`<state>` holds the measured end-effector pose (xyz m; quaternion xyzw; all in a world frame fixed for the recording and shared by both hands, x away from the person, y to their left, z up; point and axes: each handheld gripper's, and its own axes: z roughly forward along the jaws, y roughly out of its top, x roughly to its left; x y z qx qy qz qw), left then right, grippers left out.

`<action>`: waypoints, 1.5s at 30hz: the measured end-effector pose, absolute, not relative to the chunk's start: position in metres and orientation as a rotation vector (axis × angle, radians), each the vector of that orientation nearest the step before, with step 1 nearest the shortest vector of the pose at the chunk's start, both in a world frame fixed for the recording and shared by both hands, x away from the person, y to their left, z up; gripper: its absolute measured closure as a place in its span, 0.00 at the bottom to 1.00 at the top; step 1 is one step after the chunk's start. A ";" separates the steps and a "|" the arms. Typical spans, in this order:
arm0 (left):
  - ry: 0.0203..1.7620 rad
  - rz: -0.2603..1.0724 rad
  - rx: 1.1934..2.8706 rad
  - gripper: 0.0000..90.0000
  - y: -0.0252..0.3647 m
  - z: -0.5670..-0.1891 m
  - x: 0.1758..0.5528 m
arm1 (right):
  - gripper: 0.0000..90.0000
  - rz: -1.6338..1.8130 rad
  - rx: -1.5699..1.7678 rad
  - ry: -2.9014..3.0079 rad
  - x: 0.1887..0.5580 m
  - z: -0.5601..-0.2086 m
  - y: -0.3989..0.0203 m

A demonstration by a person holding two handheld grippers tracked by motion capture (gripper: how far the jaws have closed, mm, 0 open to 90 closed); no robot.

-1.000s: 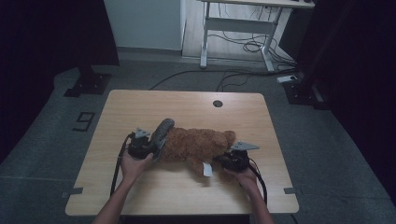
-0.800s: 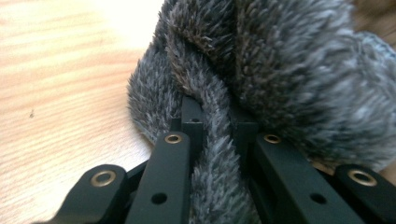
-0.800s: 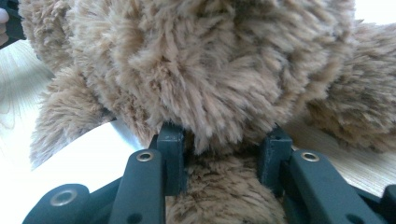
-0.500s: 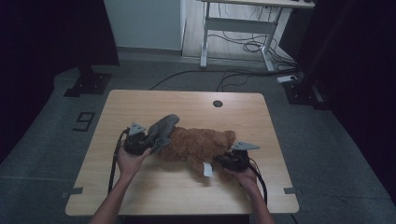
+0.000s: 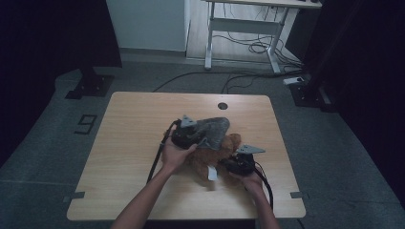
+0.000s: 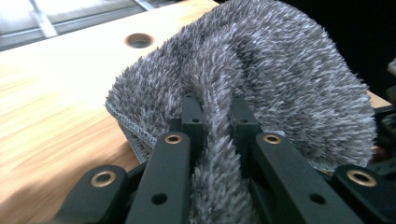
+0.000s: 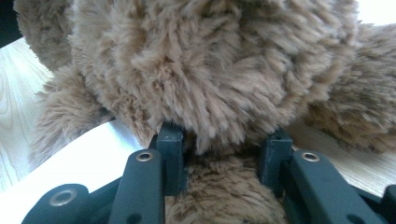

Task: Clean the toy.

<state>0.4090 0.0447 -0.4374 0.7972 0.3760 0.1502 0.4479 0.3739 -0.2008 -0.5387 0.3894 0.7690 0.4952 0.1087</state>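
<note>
Left hand-held gripper (image 5: 203,136) is clamped on a fold of the grey cloth (image 5: 212,129) – forearm angled in from the bottom, cloth raised over the brown teddy bear (image 5: 224,152). Right hand-held gripper (image 5: 229,164) sits low, jaws pinching the bear's plush – bear lies mid-bench (image 5: 133,124), white tag (image 5: 212,173) beside it.

grey fluffy cloth (image 5: 213,130) draped over brown plush bear (image 5: 224,151), mid-table
</note>
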 end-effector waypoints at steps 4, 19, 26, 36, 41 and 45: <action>0.908 0.368 2.098 0.89 0.006 -0.439 0.419 | 0.68 1.450 1.149 2.259 0.373 -0.539 -0.200; 1.025 0.411 2.121 0.89 0.075 -0.436 0.416 | 0.68 1.420 1.115 2.268 0.370 -0.540 -0.197; 1.093 0.440 2.048 0.89 0.130 -0.436 0.402 | 0.68 1.411 1.101 2.272 0.368 -0.540 -0.195; 1.223 0.380 2.013 0.89 0.182 -0.479 0.389 | 0.68 1.423 1.103 2.275 0.368 -0.542 -0.196; 1.261 0.343 2.034 0.89 0.189 -0.502 0.384 | 0.68 1.423 1.103 2.272 0.368 -0.542 -0.196; 1.274 0.300 1.996 0.89 0.189 -0.509 0.388 | 0.69 1.429 1.106 2.270 0.370 -0.543 -0.195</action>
